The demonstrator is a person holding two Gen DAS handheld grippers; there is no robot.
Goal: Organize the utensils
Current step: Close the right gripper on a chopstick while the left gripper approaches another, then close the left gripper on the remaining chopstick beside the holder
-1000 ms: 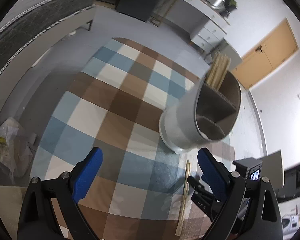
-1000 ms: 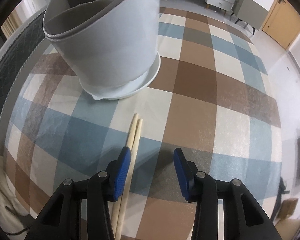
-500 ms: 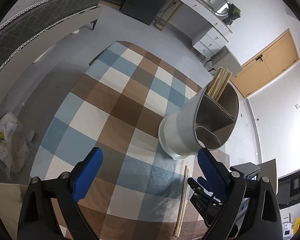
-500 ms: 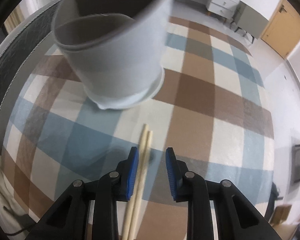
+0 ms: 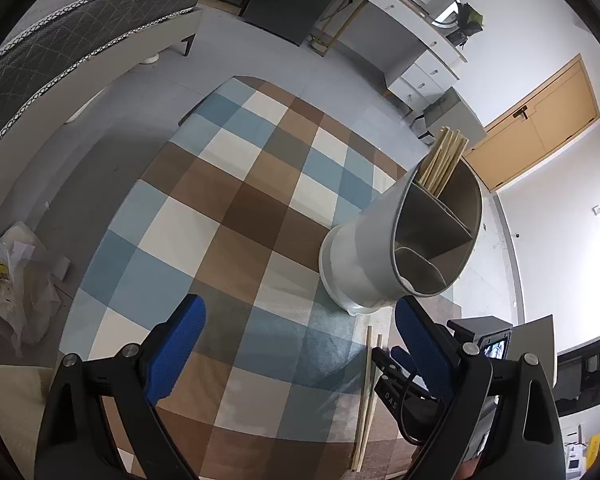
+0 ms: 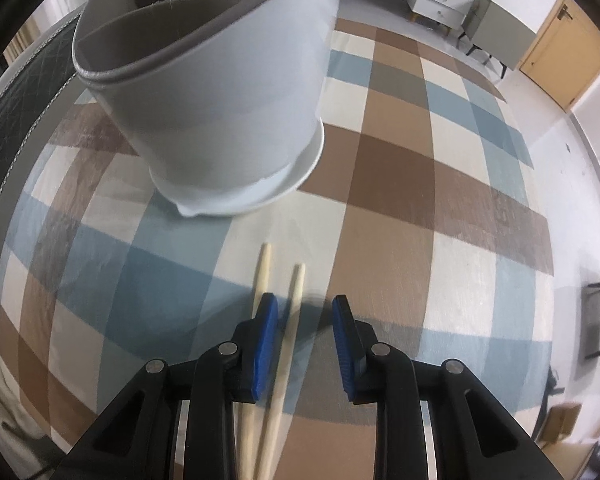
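Landmark: the white utensil holder (image 6: pixel 228 92) stands upright on the checked worktop (image 6: pixel 440 200); every place below is told from it.
Holder contents: a bundle of stored chopsticks (image 5: pixel 444 160) leans out of its far compartment; the two nearer compartments look empty as far as the left wrist view shows.
Loose chopsticks: two loose chopsticks (image 6: pixel 278 344) lie flat on the worktop just in front of the holder's base, tips toward it, not touching it; the tips are spread a little and the pair draws together toward the camera.
Right tongs: the right tongs (image 6: pixel 304 340) point steeply down over the pair. Their jaws have just been closing and now stand partly apart. One stick lies between them; the other runs under or outside the left pad. The pads do not press either stick, so nothing is grasped.
Left tongs: the left tongs (image 5: pixel 300 344) hover beside the holder, released wide, with nothing between them.
Step in hand: likely lining up to pinch the loose pair for the holder.
Risk, one stick only: as the jaws stand, closing would probably catch a single stick and leave the other behind.
Risk, pinned stick: the left pad may press the outer stick against the worktop and roll or flick it aside.
Risk, scissoring: the spread tips could cross in a pinch, making the drop into a compartment awkward.
Risk, holder: a sweep forward could knock its base.
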